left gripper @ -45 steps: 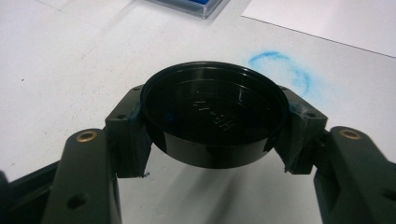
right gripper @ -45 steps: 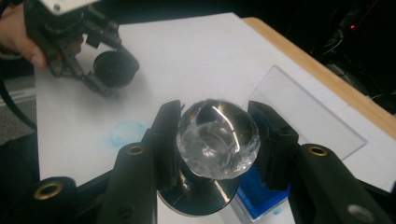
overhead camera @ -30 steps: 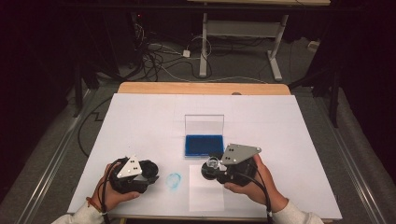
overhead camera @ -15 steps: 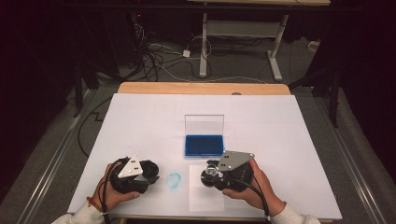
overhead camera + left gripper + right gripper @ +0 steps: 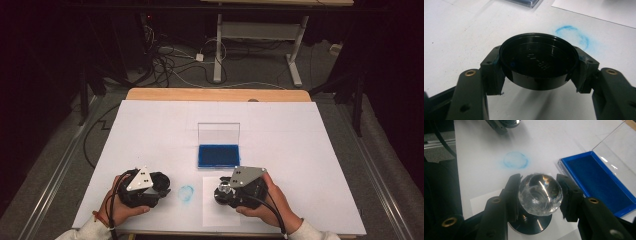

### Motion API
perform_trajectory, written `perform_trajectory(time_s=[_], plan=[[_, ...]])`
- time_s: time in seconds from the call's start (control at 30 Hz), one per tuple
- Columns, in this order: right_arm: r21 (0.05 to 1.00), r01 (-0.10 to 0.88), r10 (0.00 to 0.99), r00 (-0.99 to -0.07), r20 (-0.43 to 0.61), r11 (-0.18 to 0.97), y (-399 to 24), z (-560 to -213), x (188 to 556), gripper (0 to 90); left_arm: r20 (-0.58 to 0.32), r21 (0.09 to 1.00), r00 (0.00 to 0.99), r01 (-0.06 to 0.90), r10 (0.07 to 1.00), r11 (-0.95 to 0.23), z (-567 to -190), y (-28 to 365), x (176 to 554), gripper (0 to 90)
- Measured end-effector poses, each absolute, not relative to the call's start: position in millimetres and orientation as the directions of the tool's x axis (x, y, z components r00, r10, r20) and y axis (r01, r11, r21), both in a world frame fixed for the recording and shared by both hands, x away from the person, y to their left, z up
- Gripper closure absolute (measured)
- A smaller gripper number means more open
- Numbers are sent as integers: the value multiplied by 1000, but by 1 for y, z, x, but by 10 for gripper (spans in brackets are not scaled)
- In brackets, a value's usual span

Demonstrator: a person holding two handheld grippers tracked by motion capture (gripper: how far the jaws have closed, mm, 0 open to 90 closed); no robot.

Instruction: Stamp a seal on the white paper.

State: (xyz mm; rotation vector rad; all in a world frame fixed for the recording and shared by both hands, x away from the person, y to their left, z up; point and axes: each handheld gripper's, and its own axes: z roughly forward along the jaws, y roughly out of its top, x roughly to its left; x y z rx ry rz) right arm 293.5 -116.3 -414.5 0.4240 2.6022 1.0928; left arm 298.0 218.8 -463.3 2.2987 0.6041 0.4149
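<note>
R claw (image 5: 222,192) lowered w/ pinched glass stamp (image 5: 540,193), L claw (image 5: 537,67) pinching black lid (image 5: 537,62), blue inkpad (image 5: 218,155) nearby

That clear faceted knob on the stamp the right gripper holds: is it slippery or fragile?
Probably slippery: the clear knob looks glossy and rounded, so the right gripper clamps it from both sides. It may be glass or acrylic, so likely hard and chippable. Its dark round base should stand flat on the paper sheet.
</note>
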Motion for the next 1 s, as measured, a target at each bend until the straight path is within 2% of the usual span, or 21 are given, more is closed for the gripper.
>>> perform_trajectory(time_s=[1.0], plan=[[703, 153, 357, -921, -153, 695, -107, -430, 292, 574, 117, 708, 841, 303, 529, -638, -463, 218, 298, 365]])
